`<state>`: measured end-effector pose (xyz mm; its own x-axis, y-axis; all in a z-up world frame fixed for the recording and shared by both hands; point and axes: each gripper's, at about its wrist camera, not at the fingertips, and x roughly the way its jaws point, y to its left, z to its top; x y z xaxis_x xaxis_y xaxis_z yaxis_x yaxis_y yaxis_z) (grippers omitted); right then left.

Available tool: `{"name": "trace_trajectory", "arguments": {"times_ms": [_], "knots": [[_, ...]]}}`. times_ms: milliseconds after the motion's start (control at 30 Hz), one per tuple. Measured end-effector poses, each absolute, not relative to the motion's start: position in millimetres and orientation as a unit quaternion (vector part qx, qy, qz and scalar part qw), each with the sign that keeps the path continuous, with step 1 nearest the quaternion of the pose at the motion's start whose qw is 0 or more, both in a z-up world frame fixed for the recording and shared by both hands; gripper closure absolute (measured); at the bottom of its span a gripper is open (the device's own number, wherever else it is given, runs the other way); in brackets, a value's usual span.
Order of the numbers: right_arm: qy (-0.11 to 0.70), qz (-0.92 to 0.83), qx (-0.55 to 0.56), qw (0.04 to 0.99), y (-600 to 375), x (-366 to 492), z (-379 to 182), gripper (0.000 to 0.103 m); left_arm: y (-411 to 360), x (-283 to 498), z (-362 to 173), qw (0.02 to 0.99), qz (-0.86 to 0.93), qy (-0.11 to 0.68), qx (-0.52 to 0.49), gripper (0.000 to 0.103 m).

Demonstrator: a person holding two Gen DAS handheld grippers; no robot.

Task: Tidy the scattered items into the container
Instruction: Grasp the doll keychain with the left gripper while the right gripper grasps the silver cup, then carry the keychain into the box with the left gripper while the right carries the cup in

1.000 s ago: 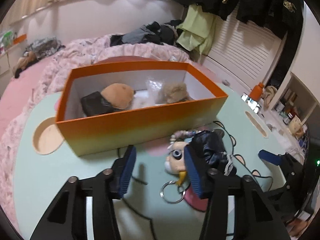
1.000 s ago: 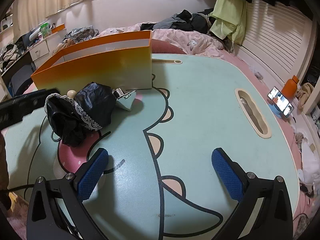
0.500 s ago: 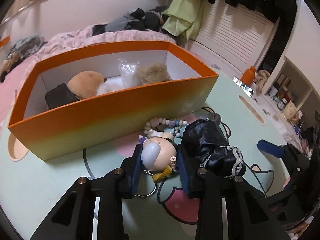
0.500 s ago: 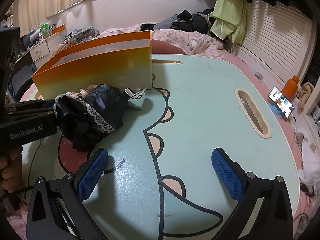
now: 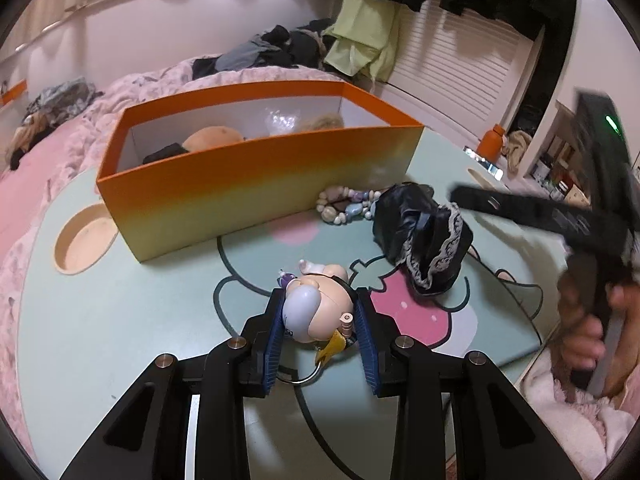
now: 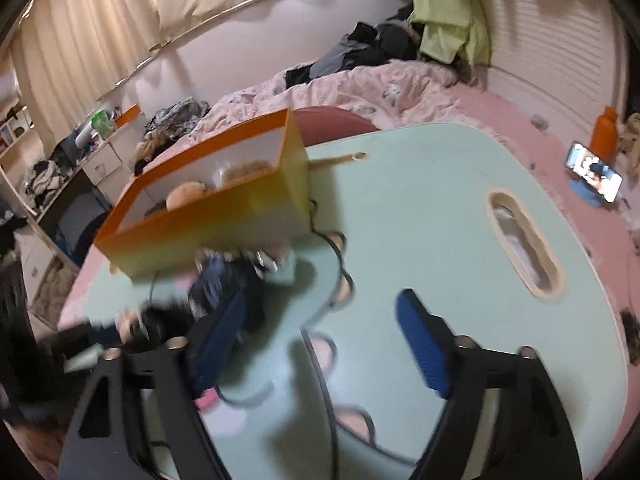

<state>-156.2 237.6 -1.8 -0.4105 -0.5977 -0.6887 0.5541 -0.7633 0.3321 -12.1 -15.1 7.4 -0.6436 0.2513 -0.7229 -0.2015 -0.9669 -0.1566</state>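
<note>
The left gripper [image 5: 320, 322] pinches the doll keychain [image 5: 316, 312] by its round head, both blue pads [image 5: 276, 340] pressed against its sides, with the metal ring [image 5: 308, 376] hanging below the grip. The doll sits just above the bench [image 5: 120, 340], near the front wall of the orange box [image 5: 256, 188], which is where the scattered items belong.

To do this step well, I would lift the doll straight up until the dangling ring clears the box's near wall, carry it over the open top, and let go only once it is above a free spot. The box already holds 1 tan plush, 1 dark item, 1 clear bag and 1 furry piece. A grip on a smooth round head may slip, so a steady, unhurried carry seems wise.

The right gripper [image 6: 320, 344] has its jaws closing with nothing between them; the view is blurred. It hovers beside the black lace-trimmed cloth [image 5: 420, 240], which lies on the bench to the right of the doll. A bead bracelet [image 5: 348, 204] rests against the foot of the box and also remains to be tidied.

The bench is pale green with a cartoon drawing, 1 round recess [image 5: 84, 240] and 1 oval slot [image 6: 524, 248]. Behind it stands a bed [image 5: 140, 88] with a pink cover and heaped clothes; a phone [image 6: 594, 170] and an orange bottle [image 6: 604, 132] lie on the pink floor.
</note>
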Motion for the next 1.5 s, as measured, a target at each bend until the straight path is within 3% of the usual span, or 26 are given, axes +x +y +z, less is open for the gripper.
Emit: {"name": "trace_trajectory", "arguments": {"times_ms": [167,300,433,767,1033,1267,1500], "knots": [[0.020,-0.843,0.418,0.337,206.9,-165.7,-2.2,0.033,-11.9,-12.4,5.2,0.130,0.905,-0.032,-0.405,0.071],[0.051,-0.834,0.426,0.346,190.1,-164.8,-9.7,0.057,-8.5,-12.3,5.2,0.132,0.905,-0.029,-0.403,0.071],[0.052,-0.829,0.430,0.353,188.6,-165.8,-15.0,0.070,-9.5,-13.6,5.1,0.132,0.905,-0.034,-0.403,0.071],[0.029,-0.851,0.394,0.347,210.7,-155.3,-3.1,0.070,-16.8,-12.1,14.6,0.130,0.910,-0.043,-0.391,0.071],[0.007,-0.862,0.356,0.360,219.1,-157.6,31.6,0.070,-35.7,-28.6,55.4,0.114,0.928,-0.050,-0.351,0.071],[0.031,-0.857,0.336,0.390,181.8,-170.4,64.7,0.070,-48.8,-73.4,82.8,0.090,0.936,-0.061,-0.334,0.071],[0.061,-0.849,0.346,0.394,138.8,-183.5,65.9,0.070,-60.0,-110.5,71.3,0.054,0.934,-0.084,-0.344,0.071]]}}
